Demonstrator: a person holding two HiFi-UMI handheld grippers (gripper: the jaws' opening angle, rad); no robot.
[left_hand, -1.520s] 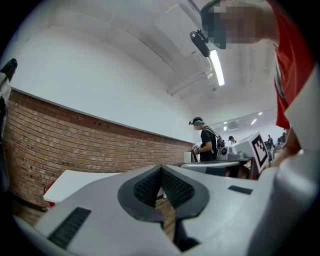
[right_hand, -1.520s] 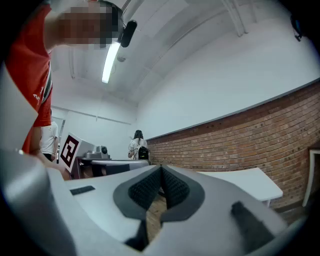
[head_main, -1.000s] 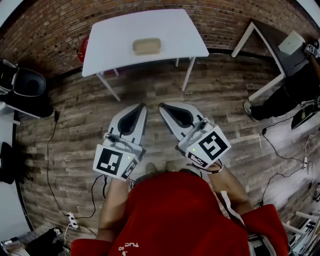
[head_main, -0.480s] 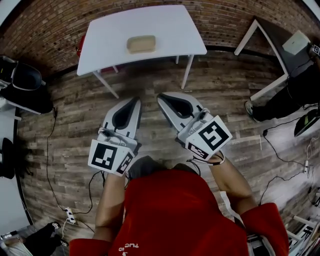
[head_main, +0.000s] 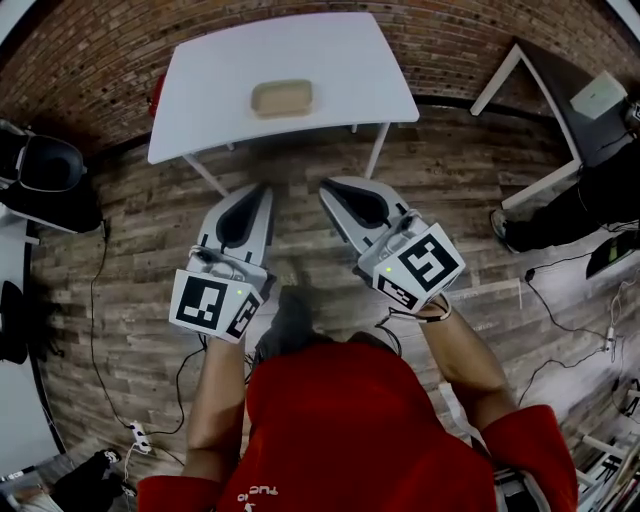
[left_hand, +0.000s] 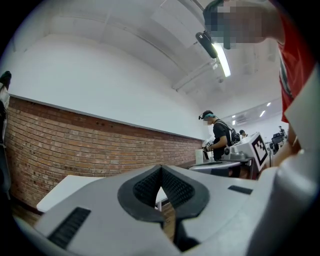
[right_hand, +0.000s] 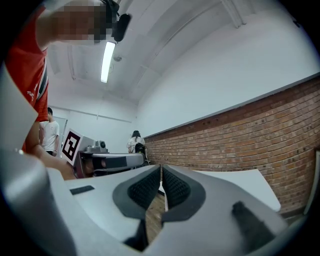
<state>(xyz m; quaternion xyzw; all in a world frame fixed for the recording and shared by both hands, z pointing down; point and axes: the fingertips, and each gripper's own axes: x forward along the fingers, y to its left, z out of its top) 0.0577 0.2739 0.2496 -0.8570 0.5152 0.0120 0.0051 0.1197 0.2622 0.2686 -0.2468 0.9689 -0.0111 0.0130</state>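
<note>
In the head view, both grippers are held over a wooden floor, pointing at a white table (head_main: 340, 60). A tan oblong block (head_main: 282, 98) lies on that table. My left gripper (head_main: 262, 187) is shut and holds nothing; its tips meet in the left gripper view (left_hand: 161, 169). My right gripper (head_main: 328, 185) is also empty. In the right gripper view (right_hand: 161, 170) a narrow slit runs between its ribbed pads (right_hand: 176, 187). The table's top shows low in both gripper views (left_hand: 65, 186) (right_hand: 245, 181), beyond the jaws. Neither gripper touches anything.
A brick wall (head_main: 120, 40) runs behind the table. A black chair (head_main: 45, 180) stands at the left. At the right are a dark desk (head_main: 545, 80) with a white box (head_main: 600, 95), and cables on the floor. Other people stand far off (left_hand: 220, 142) (right_hand: 136, 142).
The table has shifted slightly in the head view as the person moves. The left gripper dropped lower left. The right jaws, touching before, now show a thin slit.
</note>
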